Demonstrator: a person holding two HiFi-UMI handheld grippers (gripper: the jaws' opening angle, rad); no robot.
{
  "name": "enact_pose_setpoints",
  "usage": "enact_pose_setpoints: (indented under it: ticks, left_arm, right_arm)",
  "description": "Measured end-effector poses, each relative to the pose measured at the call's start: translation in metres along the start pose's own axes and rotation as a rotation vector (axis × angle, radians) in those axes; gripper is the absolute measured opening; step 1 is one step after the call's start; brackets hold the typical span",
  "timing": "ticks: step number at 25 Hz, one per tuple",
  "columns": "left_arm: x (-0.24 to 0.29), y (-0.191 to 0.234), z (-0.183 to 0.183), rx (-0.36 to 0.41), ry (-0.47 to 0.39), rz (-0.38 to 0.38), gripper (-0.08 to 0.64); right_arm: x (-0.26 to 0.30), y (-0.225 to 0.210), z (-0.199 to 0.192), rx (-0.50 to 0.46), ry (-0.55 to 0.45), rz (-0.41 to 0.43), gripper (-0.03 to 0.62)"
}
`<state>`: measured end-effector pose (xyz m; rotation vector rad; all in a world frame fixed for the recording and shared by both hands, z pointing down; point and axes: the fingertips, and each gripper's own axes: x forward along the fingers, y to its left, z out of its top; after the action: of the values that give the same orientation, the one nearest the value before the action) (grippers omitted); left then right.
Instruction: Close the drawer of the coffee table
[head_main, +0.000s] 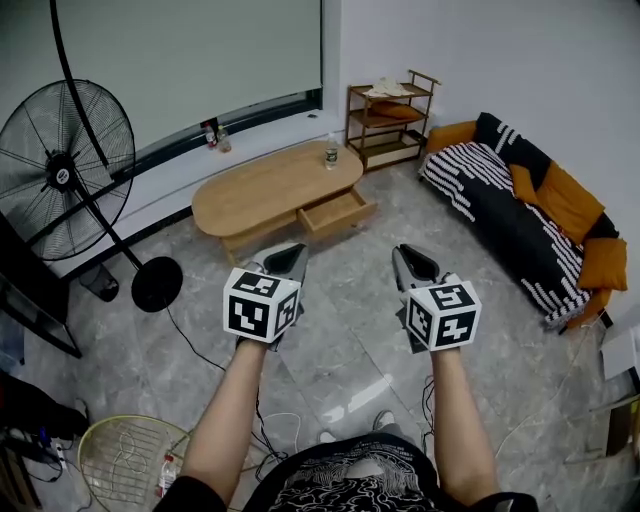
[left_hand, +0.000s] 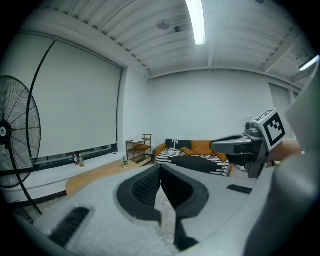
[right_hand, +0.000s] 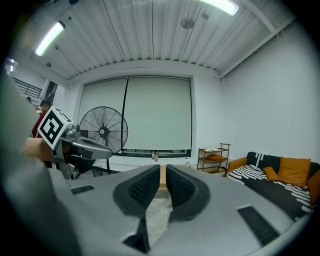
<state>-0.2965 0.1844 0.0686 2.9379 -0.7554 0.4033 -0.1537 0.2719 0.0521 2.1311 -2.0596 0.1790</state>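
Observation:
An oval wooden coffee table stands across the room, and its drawer is pulled out toward me on the front right side. A bottle stands on the tabletop above the drawer. Both grippers are held in the air well short of the table and point toward it. My left gripper is shut with nothing in it, its pads meeting at the tips. My right gripper is also shut and empty, with only a thin slit between its pads. The table's top shows low in the left gripper view.
A large standing fan with a round base stands at the left. A striped sofa with orange cushions lines the right wall. A small wooden shelf is behind the table. Cables and a wire grille lie on the floor near my feet.

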Motion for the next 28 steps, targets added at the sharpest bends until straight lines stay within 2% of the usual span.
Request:
enact_pose_setpoints:
  ticks: [8, 15, 23, 28]
  left_arm:
    - [0.028, 0.002, -0.001, 0.004, 0.015, -0.005, 0.002]
    - [0.062, 0.013, 0.003, 0.001, 0.022, 0.021, 0.002]
    - [0.142, 0.016, 0.024, -0.008, 0.032, 0.074, 0.002]
    - [0.193, 0.020, 0.038, -0.025, 0.040, 0.127, 0.002]
  right_arm:
    - [0.019, -0.018, -0.006, -0.001, 0.017, 0.002, 0.085]
    - [0.050, -0.041, -0.011, 0.008, 0.017, 0.030, 0.121]
    - [0.102, -0.114, -0.009, 0.008, 0.016, 0.081, 0.156]
    - [0.142, -0.162, -0.003, 0.011, 0.022, 0.140, 0.200]
